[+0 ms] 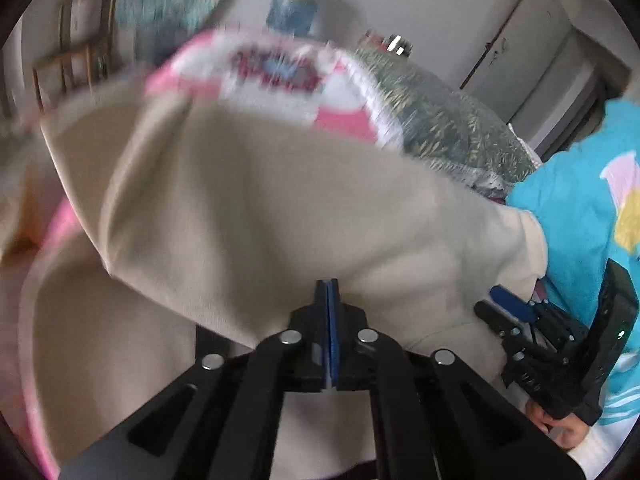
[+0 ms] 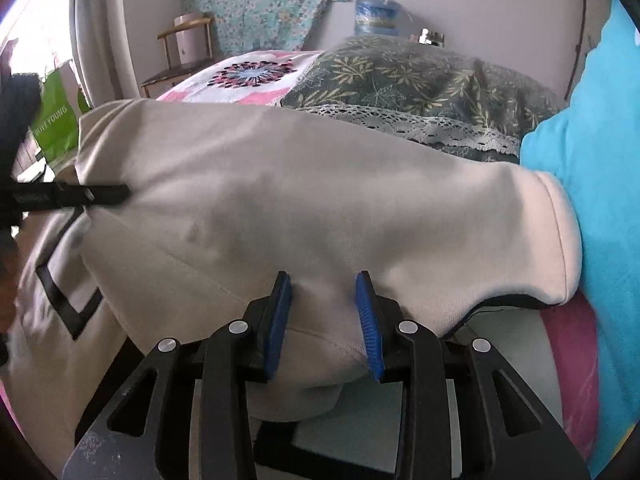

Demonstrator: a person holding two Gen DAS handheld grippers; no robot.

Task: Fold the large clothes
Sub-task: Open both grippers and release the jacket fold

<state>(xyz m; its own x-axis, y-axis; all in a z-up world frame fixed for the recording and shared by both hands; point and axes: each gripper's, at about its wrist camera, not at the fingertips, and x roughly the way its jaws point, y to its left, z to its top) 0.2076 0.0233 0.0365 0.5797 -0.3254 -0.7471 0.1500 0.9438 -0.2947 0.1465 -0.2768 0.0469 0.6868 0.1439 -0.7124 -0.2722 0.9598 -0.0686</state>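
My left gripper point(image 1: 328, 312) is pinched tight on the cream sweatshirt point(image 1: 260, 200). My right gripper point(image 2: 324, 320) has its blue pads apart, with a fold of cloth between them. The sweatshirt hangs lifted over the bed point(image 2: 256, 76). I think I am mid-fold; next I lay it down flat.

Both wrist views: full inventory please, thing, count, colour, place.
garment: 1, beige with black trim, draped across the bed in front
quilt: 1, dark green leaf print with lace edge, behind the garment
bedspread: 1, pink and white, far left of bed
blue cloth: 1, turquoise, right edge
chair: 1, wooden, by back wall
bag: 1, green, far left
left gripper: fingers shut on the garment
right gripper: fingers apart, garment fold between them
hand: 1, holding the right gripper
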